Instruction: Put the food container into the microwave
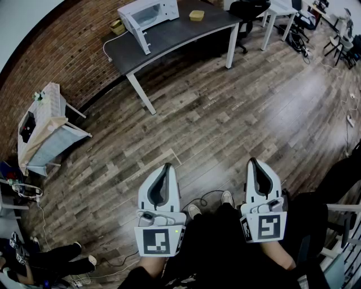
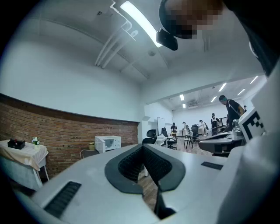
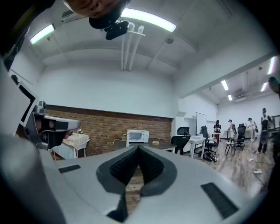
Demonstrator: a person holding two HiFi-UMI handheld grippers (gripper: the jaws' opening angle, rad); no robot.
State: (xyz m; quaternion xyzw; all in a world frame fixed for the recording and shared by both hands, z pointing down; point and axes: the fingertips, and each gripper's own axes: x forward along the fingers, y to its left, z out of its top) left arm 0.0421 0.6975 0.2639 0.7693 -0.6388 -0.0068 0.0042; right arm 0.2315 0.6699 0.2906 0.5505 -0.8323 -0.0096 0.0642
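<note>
A white microwave (image 1: 148,14) stands on a dark table (image 1: 169,36) against the brick wall, far ahead, its door closed. A small yellow food container (image 1: 196,15) rests on the same table to the microwave's right. My left gripper (image 1: 165,167) and right gripper (image 1: 253,162) are held low over my legs, far from the table, both shut with nothing between the jaws. The left gripper view shows its closed jaws (image 2: 142,146) with the microwave (image 2: 107,142) behind. From the right gripper (image 3: 138,148) I see the microwave (image 3: 137,136) and the container (image 3: 155,142).
A yellowish pot (image 1: 117,25) sits left of the microwave. A cloth-covered side table (image 1: 42,121) stands at the left wall. A black office chair (image 1: 248,11) and white desks lie to the table's right; several people (image 2: 227,109) stand far off. Wood floor lies between.
</note>
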